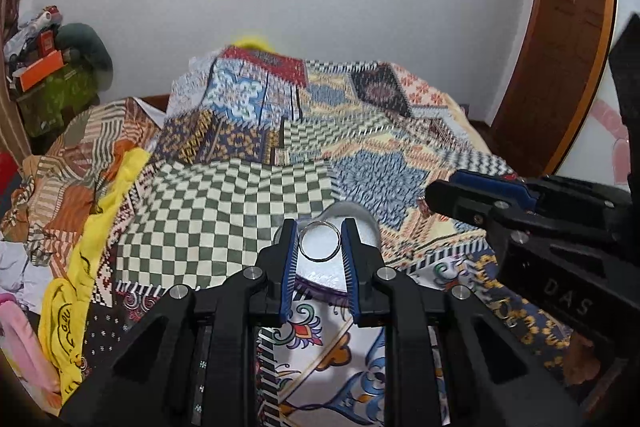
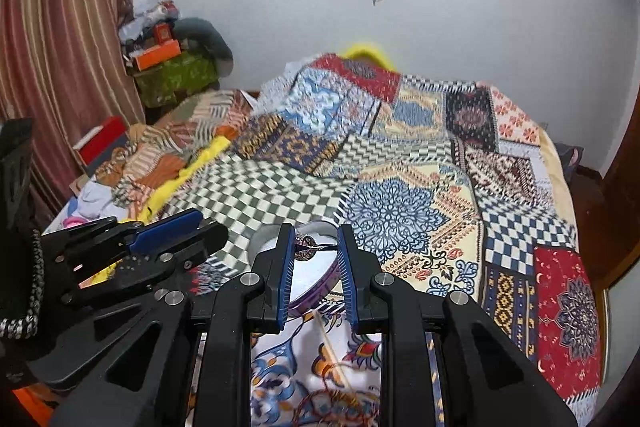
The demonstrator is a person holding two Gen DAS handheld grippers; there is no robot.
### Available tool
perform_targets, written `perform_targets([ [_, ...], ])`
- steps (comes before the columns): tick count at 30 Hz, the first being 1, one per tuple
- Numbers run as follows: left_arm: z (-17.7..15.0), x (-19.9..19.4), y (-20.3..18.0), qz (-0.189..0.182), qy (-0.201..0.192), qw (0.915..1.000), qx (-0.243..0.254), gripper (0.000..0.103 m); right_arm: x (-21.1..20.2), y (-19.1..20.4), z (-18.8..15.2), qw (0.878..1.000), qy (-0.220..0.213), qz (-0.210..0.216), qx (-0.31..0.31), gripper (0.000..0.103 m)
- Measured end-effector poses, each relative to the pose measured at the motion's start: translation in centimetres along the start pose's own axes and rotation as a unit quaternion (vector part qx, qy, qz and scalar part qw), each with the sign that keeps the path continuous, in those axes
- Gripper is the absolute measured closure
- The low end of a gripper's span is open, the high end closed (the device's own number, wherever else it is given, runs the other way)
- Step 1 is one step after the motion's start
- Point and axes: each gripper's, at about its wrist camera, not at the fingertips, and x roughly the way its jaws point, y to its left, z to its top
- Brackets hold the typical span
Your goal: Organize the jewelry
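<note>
My left gripper (image 1: 320, 241) is shut on a plain silver ring (image 1: 320, 241), held flat between its blue pads above a heart-shaped box (image 1: 360, 227) with a white inside. My right gripper (image 2: 313, 247) is shut on an ornate ring with a round patterned head (image 2: 306, 251), held over the same box (image 2: 316, 271), whose purple wall shows. In the left wrist view the right gripper (image 1: 460, 201) comes in from the right. In the right wrist view the left gripper (image 2: 172, 231) comes in from the left.
The box lies on a bed with a patchwork bedspread (image 1: 248, 187). Yellow cloth (image 1: 104, 211) and crumpled clothes lie at the left. A green-covered stand with boxes (image 1: 56, 87) is at the far left. A wooden door (image 1: 560, 47) stands at the right.
</note>
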Motion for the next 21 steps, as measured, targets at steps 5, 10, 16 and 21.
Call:
perform_targets([
  [5, -0.4, 2.6, 0.7, -0.010, 0.034, 0.9994, -0.003, 0.082, 2.5, -0.7, 0.3, 0.999, 0.041, 0.014, -0.003, 0.084],
  [10, -0.4, 4.7, 1.1, -0.026, 0.062, 0.9977, -0.006, 0.082, 4.1, -1.3, 0.9, 0.997, 0.071, 0.036, 0.002, 0.084],
  [16, -0.2, 6.4, 1.5, -0.035, 0.081, 0.9961, -0.009, 0.082, 6.1, -1.8, 1.1, 0.992, 0.106, 0.061, 0.020, 0.084],
  [21, -0.2, 7.1, 1.7, -0.038, 0.089, 0.9952, -0.010, 0.082, 7.2, -1.7, 1.0, 0.990, 0.125, 0.069, 0.021, 0.084],
])
